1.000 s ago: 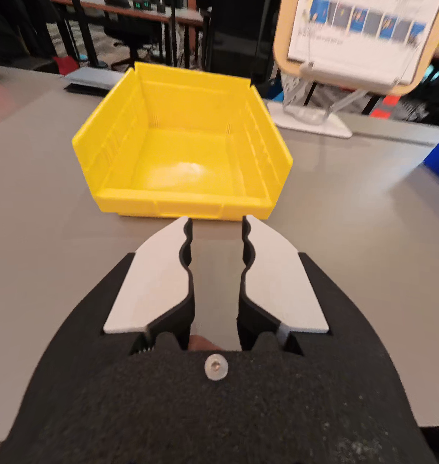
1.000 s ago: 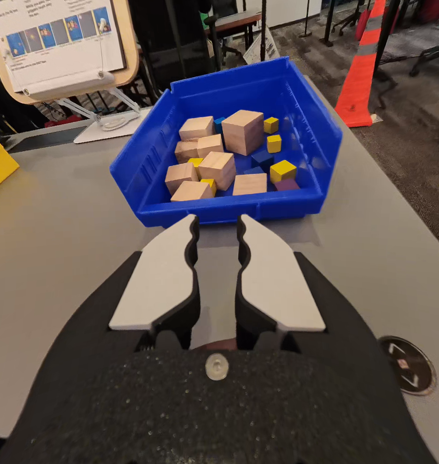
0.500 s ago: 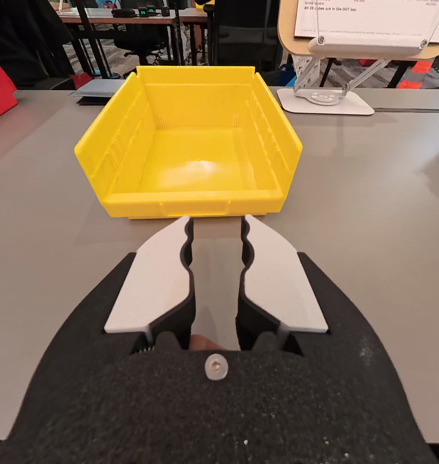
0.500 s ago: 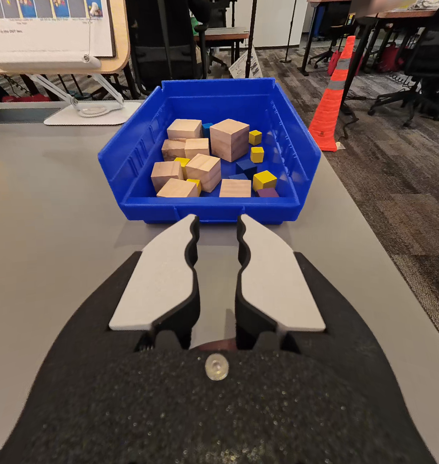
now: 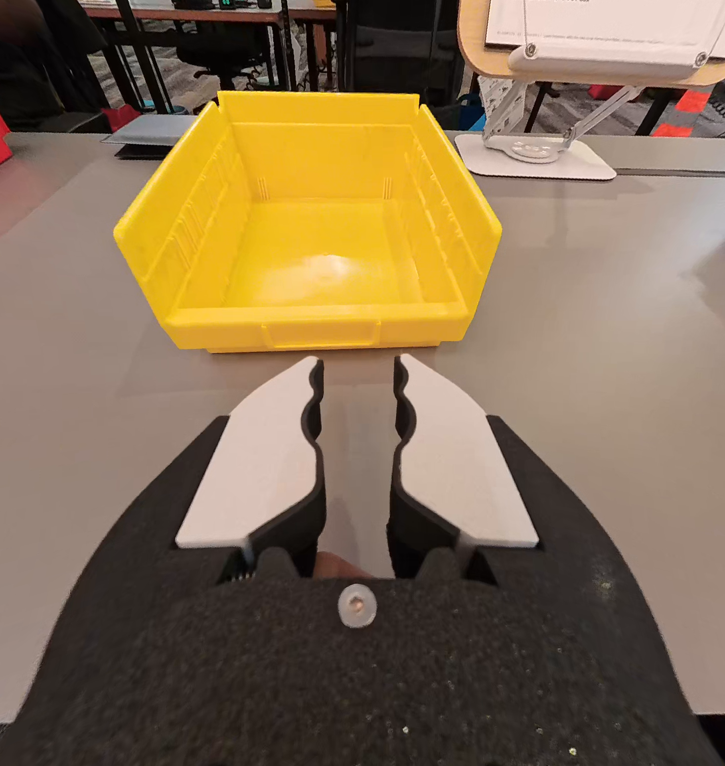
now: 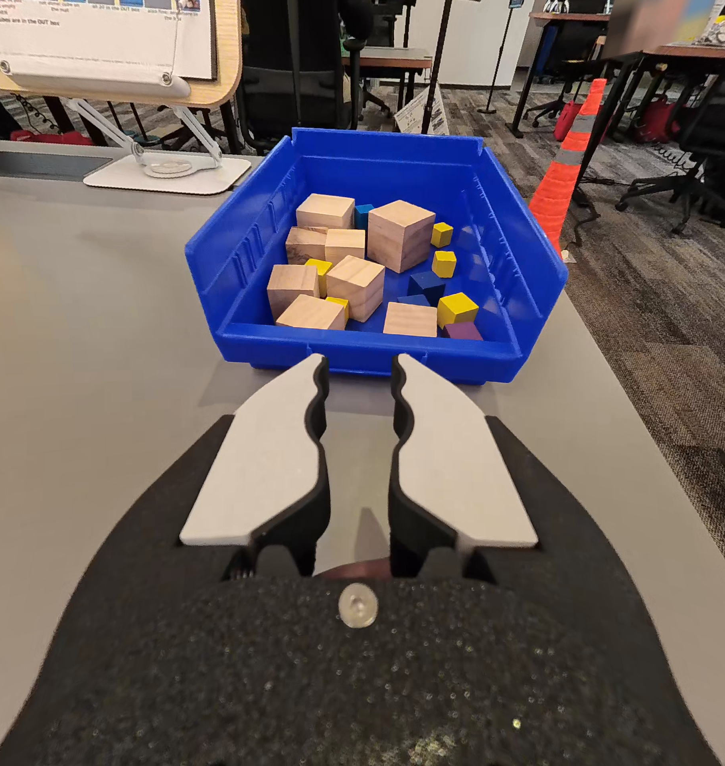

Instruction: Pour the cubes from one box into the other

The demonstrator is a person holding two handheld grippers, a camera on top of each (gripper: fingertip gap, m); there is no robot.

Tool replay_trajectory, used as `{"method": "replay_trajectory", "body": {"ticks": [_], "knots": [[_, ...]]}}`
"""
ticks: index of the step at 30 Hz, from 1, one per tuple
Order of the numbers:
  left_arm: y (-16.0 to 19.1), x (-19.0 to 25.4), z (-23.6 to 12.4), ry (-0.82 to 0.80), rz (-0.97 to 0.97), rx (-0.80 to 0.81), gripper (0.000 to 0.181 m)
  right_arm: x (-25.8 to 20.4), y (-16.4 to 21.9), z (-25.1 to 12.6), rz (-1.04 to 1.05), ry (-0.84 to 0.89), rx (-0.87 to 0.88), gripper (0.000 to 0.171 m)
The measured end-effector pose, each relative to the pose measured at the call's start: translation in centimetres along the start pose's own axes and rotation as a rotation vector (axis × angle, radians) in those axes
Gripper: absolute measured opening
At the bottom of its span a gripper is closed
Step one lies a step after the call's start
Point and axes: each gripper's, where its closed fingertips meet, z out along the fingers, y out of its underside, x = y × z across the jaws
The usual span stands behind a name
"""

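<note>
Blue box (image 6: 377, 358) edge fronts right tool (image 6: 360, 360).

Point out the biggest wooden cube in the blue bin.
The largest wooden cube stands toward the blue bin's back, right of centre, clearly taller than the other wooden cubes.

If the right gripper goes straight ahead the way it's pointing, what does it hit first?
Most likely the low front wall of the blue box. The right gripper is open, empty and aimed at that wall's middle, with only bare table between. Depth is unclear, so its height against the lip is uncertain.
</note>
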Motion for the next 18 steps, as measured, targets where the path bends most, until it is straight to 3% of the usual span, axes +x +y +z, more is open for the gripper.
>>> {"method": "replay_trajectory", "body": {"ticks": [12,15,18], "knots": [[0.1,1.3,-0.2,0.001,0.085,-0.011,0.032,0.0,0.1,-0.2,0.007,-0.002,-0.001,0.029],[-0.5,3.8,-0.5,0.041,0.127,0.010,0.032,0.4,0.0,-0.3,0.010,0.006,0.002,0.029],[-1.9,9.1,-0.8,0.156,0.120,0.028,0.032,1.8,-0.4,-0.1,-0.002,0.041,0.009,0.028]]}}
